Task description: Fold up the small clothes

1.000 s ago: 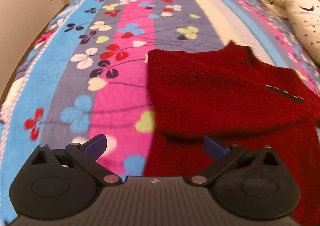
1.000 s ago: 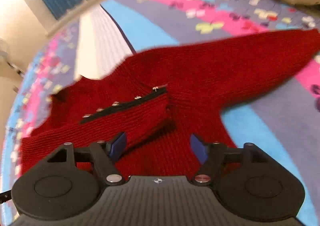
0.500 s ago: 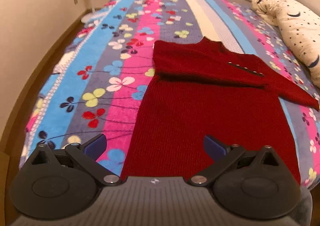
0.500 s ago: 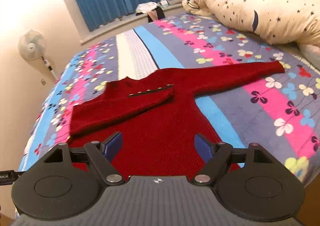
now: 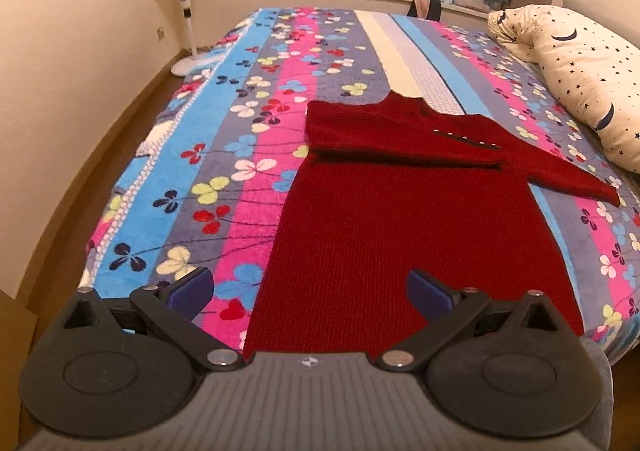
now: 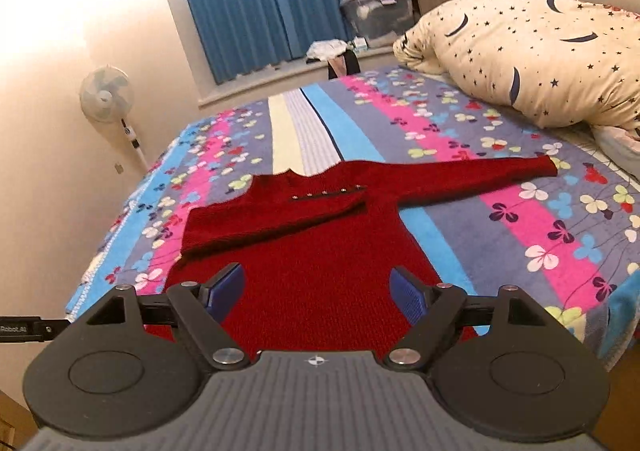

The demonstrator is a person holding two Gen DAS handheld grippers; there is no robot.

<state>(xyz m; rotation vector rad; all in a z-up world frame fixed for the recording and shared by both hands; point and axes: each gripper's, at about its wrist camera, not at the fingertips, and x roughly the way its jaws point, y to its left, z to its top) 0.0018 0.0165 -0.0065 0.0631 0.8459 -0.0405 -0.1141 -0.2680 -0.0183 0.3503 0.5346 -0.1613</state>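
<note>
Left gripper (image 5: pixel 310 291) — jaws apart, empty, held above the sweater's hem. Red sweater (image 5: pixel 416 219) flat on the flowered blanket (image 5: pixel 224 155), one sleeve folded across the chest, the other stretched out. Right gripper (image 6: pixel 318 291) — jaws apart, empty.

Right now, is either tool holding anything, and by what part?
Nothing held. Left tool and right tool are both open, above the sweater, which lies flat on the bed.

Black tongs (image 5: pixel 310 291), blue pads (image 6: pixel 226 287)
</note>
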